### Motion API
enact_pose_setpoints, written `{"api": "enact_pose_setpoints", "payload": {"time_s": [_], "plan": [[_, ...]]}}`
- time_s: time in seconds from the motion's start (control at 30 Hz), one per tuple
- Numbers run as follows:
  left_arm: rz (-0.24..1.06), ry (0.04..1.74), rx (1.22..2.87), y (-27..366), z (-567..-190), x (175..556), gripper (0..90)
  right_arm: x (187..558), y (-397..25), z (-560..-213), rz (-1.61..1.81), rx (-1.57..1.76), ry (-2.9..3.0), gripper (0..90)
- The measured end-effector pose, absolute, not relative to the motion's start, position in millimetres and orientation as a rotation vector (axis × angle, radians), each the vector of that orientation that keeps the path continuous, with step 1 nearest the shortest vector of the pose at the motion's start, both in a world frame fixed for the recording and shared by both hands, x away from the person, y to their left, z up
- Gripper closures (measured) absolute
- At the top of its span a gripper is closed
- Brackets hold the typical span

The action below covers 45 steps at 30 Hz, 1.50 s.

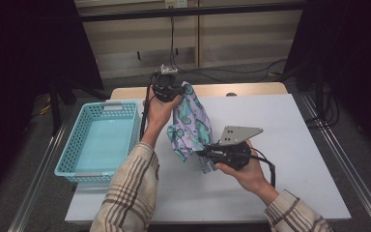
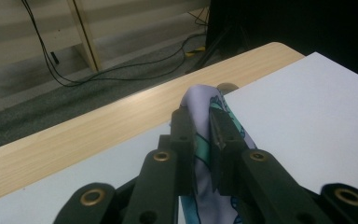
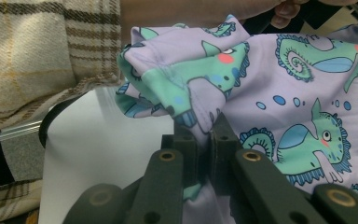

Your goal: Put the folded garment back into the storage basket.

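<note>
Right gripper (image 1: 206,155) clamps near edge of cloth (image 1: 192,123) | left gripper (image 1: 179,90) pinches far edge | cloth held above white board (image 1: 290,145), right half bare | basket (image 1: 99,140) left

Lilac cloth (image 1: 193,121), seemingly teal seahorse print
</note>
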State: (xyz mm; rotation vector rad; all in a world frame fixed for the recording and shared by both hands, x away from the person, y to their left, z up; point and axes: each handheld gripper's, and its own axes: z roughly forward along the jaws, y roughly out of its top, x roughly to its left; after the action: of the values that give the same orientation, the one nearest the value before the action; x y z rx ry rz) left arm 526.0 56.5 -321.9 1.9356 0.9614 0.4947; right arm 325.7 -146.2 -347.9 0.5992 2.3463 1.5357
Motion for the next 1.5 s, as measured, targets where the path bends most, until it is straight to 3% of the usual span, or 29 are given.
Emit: {"api": "enact_pose_setpoints", "payload": {"time_s": [1.23, 1.5], "plan": [[0.556, 0.995, 1.934, 121.9, -303.4, 522.2, 81.5, 335.3, -91.6, -327.4, 1.632, 0.461, 2.350, 85.5], [0.563, 1.033, 1.867, 136.5, -296.8, 520.3, 81.5, 338.0, -78.3, -318.9, 1.662, 0.429, 2.344, 85.5]]}}
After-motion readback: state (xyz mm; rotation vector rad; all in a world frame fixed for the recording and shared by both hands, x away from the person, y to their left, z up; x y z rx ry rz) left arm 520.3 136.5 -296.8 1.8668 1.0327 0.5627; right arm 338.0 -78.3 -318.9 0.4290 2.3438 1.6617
